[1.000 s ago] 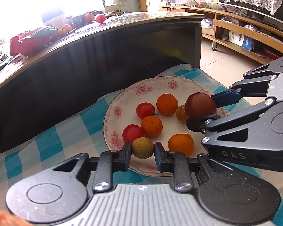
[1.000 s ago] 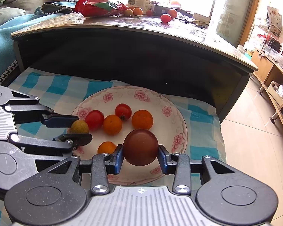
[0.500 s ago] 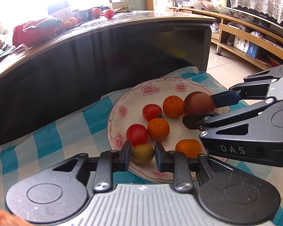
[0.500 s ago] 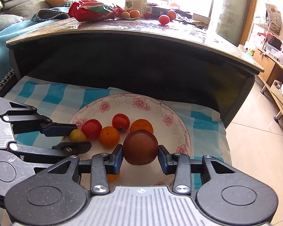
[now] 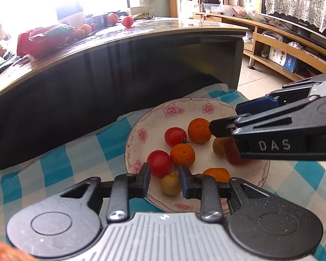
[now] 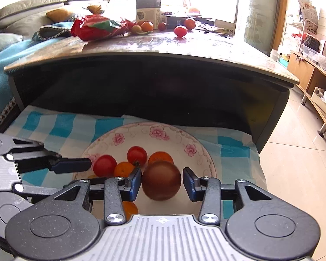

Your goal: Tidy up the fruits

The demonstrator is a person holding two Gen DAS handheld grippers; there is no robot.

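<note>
A floral plate on the checked cloth holds red tomatoes, oranges and small yellow-green fruits. My left gripper is open over the plate's near rim. The small yellow-green fruit lies on the plate between its fingers, with a gap on each side. My right gripper is open. The dark brown-red fruit sits between its fingers, free of the right pad, over the plate. In the left wrist view the right gripper reaches in from the right and partly hides that fruit.
A dark coffee table overhangs behind the plate, with more fruit and a red bag on top. The blue-white checked cloth covers the low surface. Tiled floor and wooden shelves lie to the right.
Both grippers have opened. The yellow-green fruit and the dark brown-red fruit have been let go onto the plate, and both grippers have drawn back a little.
</note>
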